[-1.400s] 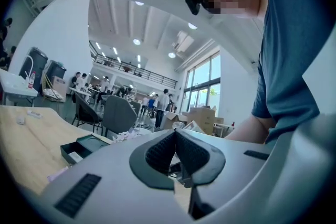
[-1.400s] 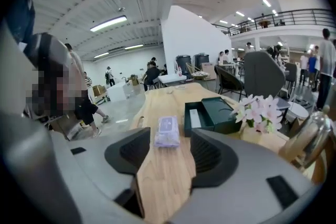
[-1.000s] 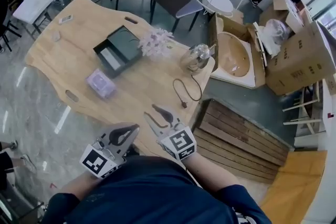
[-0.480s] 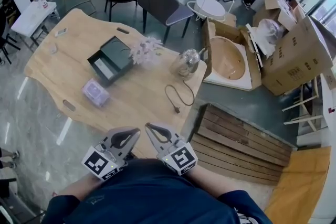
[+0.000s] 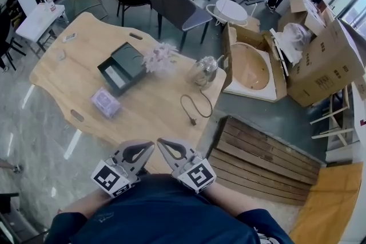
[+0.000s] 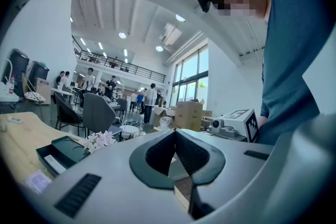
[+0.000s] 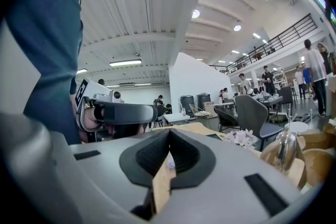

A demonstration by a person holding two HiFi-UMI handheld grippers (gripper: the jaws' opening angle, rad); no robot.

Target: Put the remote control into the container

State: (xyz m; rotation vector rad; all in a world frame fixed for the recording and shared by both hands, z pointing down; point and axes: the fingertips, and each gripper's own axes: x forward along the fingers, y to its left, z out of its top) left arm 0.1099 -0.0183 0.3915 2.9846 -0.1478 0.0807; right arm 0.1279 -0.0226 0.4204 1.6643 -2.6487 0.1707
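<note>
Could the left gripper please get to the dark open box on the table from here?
Probably, with a long reach: the left gripper is at the table's near edge, and only bare wood lies before the dark box.

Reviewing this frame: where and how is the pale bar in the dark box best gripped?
Grip the pale bar mid-length, across its narrow width, coming from above: it lies flat inside the dark box, whose walls likely block a side approach.
</note>
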